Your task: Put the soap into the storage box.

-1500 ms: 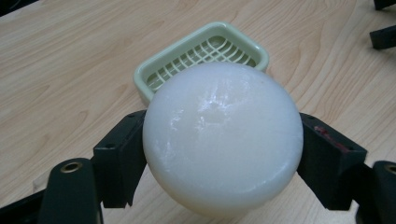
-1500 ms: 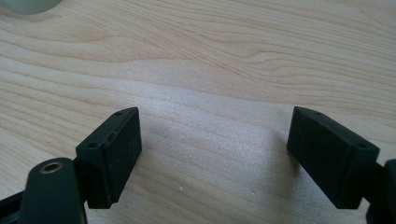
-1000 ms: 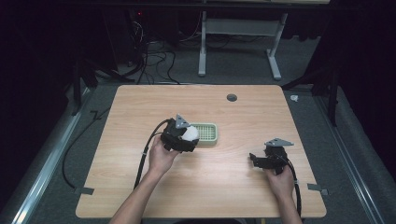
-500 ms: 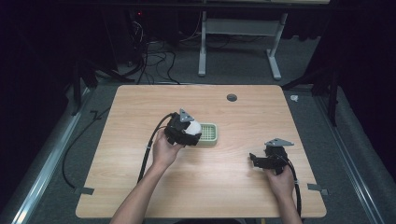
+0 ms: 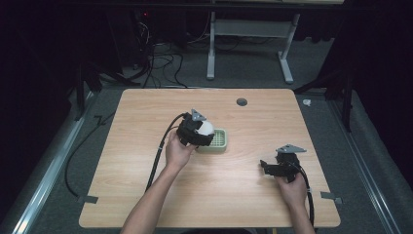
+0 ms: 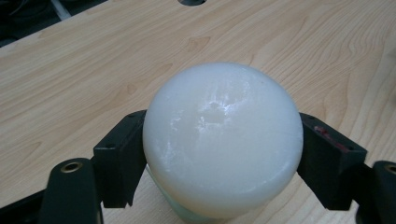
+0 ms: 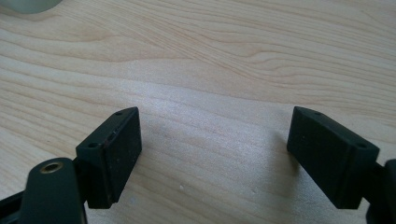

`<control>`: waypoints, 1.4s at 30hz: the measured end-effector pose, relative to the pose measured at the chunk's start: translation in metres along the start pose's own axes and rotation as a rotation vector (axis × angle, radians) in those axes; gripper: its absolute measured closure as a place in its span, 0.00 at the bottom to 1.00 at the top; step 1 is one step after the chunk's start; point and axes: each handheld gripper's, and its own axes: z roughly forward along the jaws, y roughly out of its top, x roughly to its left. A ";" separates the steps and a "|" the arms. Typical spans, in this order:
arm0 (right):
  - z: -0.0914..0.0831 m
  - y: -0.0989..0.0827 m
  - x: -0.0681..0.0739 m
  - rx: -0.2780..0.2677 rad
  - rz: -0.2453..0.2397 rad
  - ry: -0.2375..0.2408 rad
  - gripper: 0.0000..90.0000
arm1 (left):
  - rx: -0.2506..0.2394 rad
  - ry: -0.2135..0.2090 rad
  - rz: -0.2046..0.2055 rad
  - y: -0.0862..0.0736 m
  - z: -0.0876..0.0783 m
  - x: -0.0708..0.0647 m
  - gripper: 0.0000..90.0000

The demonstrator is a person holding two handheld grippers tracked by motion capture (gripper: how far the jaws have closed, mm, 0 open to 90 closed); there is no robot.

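Note:
A round white soap bar (image 6: pixel 222 137) sits clamped between both jaws of my left gripper (image 6: pixel 222 163). In the high view the left gripper (image 5: pixel 208 132) holds that white soap bar (image 5: pixel 205 128) just over the left end of a pale green slotted soap dish (image 5: pixel 219 141) near the table's middle. My right gripper (image 5: pixel 265 165) rests low over the wood at the right, jaws wide apart. In the right gripper view the right gripper (image 7: pixel 215 156) has only bare table between its fingers.
The wooden table (image 5: pixel 146 122) has a dark round grommet hole (image 5: pixel 241 102) near its far edge. Black cables trail from both grippers toward the front. A corner of the green dish (image 7: pixel 30 4) peeks in at top left of the right gripper view.
My left gripper has carried the soap bar to the right and a little farther away, ending over the dish's left end. The right gripper has stayed in place.

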 end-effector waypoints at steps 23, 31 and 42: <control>0.000 0.000 0.000 0.000 0.001 -0.001 0.21 | 0.072 0.032 -0.034 -0.010 0.040 0.003 0.27; 0.000 0.000 0.000 0.001 0.001 -0.001 0.21 | 0.101 0.046 -0.039 -0.014 0.051 0.003 0.28; 0.000 0.000 0.000 0.001 0.001 -0.001 0.21 | 0.119 0.047 -0.038 -0.016 0.055 0.002 0.27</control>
